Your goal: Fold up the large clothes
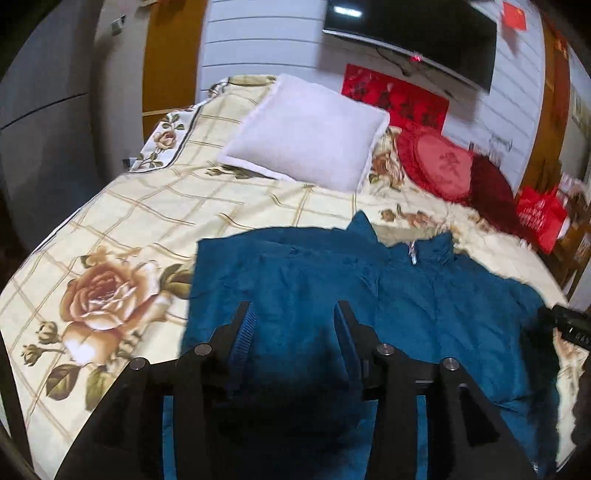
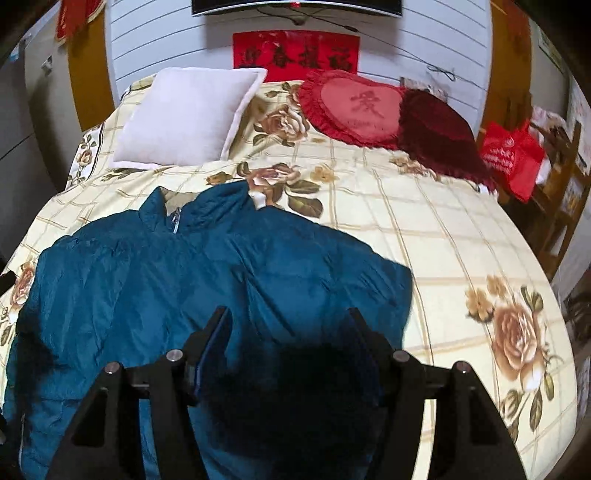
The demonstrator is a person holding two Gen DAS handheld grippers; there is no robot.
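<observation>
There is one blue jacket [image 2: 207, 288] on one bed [image 2: 424, 229]. I count three pillows: one white pillow [image 2: 184, 118], one red heart pillow [image 2: 354, 107] and one dark red pillow [image 2: 439, 136]. There is one red bag [image 2: 511, 158], one TV [image 1: 417, 33], and two hand-held grippers, the left [image 1: 293, 319] and the right [image 2: 290, 325].

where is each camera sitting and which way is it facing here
Left wrist: rides the left gripper over the blue jacket's left part, facing the white pillow and wall; its open fingers show, plus the other gripper at the right edge.
Right wrist: rides the right gripper over the jacket's right part, facing the heart cushion; open fingers show.
Shared: jacket, pillow, cushion, floral bedspread.
</observation>
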